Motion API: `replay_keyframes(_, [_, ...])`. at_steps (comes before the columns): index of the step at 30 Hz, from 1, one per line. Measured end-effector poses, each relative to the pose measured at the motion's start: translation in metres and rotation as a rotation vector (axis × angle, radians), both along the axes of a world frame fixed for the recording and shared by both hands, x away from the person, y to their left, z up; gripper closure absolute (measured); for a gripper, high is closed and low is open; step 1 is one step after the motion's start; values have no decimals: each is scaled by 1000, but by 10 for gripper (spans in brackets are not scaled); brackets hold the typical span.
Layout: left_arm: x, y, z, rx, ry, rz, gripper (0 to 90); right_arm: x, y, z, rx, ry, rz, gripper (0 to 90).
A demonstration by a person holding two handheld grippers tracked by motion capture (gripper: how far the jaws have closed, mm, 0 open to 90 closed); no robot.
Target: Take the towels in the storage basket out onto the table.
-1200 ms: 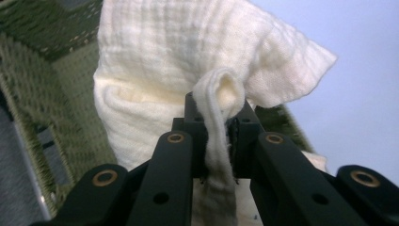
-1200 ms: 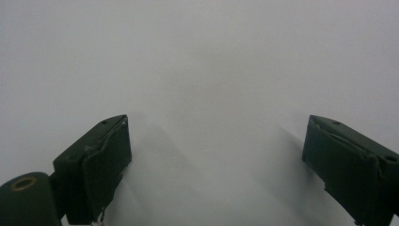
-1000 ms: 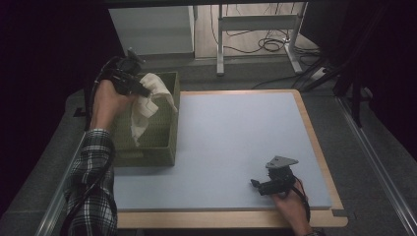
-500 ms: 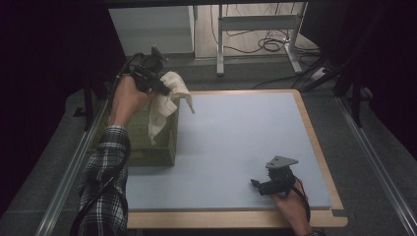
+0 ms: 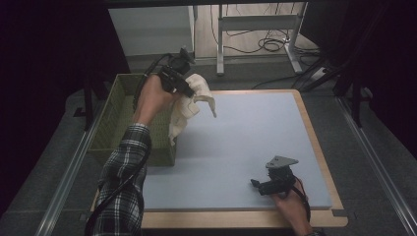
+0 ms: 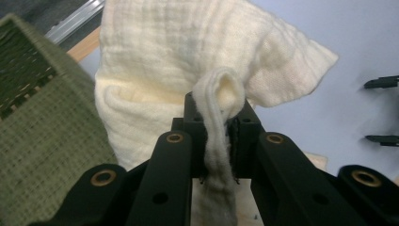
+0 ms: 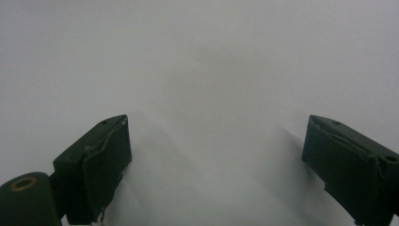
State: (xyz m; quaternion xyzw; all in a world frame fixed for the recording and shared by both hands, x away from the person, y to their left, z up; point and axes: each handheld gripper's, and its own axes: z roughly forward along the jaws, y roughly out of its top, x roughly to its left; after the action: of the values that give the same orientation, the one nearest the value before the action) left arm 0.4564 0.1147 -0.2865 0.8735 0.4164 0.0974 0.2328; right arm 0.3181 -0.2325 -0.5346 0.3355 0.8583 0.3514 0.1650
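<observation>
A cream cloth [image 5: 189, 105] hangs in the air over the right wall of a green woven basket [image 5: 115, 123], one corner sticking out toward the blue mat [image 5: 236, 137]. My left gripper [image 5: 179, 83] is shut on a fold of it. In the left gripper view the cloth [image 6: 188, 70] bunches between the black jaws of that gripper [image 6: 221, 117], and the basket [image 6: 42, 122] lies at the left. My right gripper [image 5: 258, 186] rests open on the mat near the front right corner. Its own view has the two jaws of the right gripper [image 7: 216, 165] wide apart over bare mat.
The mat lies on a wooden board [image 5: 324, 162] with a narrow rim. A dark floor with a metal rail [image 5: 66, 172] runs along the left. Table legs and cables [image 5: 265, 44] stand beyond the far edge.
My left gripper has lifted the cloth out of the basket and carried it right, toward the mat. The right gripper has stayed where it was.
</observation>
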Motion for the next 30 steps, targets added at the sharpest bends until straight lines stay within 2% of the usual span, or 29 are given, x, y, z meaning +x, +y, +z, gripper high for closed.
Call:
replay_keyframes(7, [4,-28,-11,13,15,-63,806,0,0,0,1,1,-1,87])
replay_keyframes(12, [7,-48,-25,8,25,-99,806,0,0,0,1,2,-1,87])
replay_keyframes(19, [10,-76,-50,7,37,-147,802,0,0,0,1,2,-1,87])
replay_keyframes(24, [13,-93,-68,-14,44,-186,798,0,0,0,0,0,0,87])
replay_keyframes(30, [15,-111,-97,3,53,-215,796,0,0,0,0,-1,-1,87])
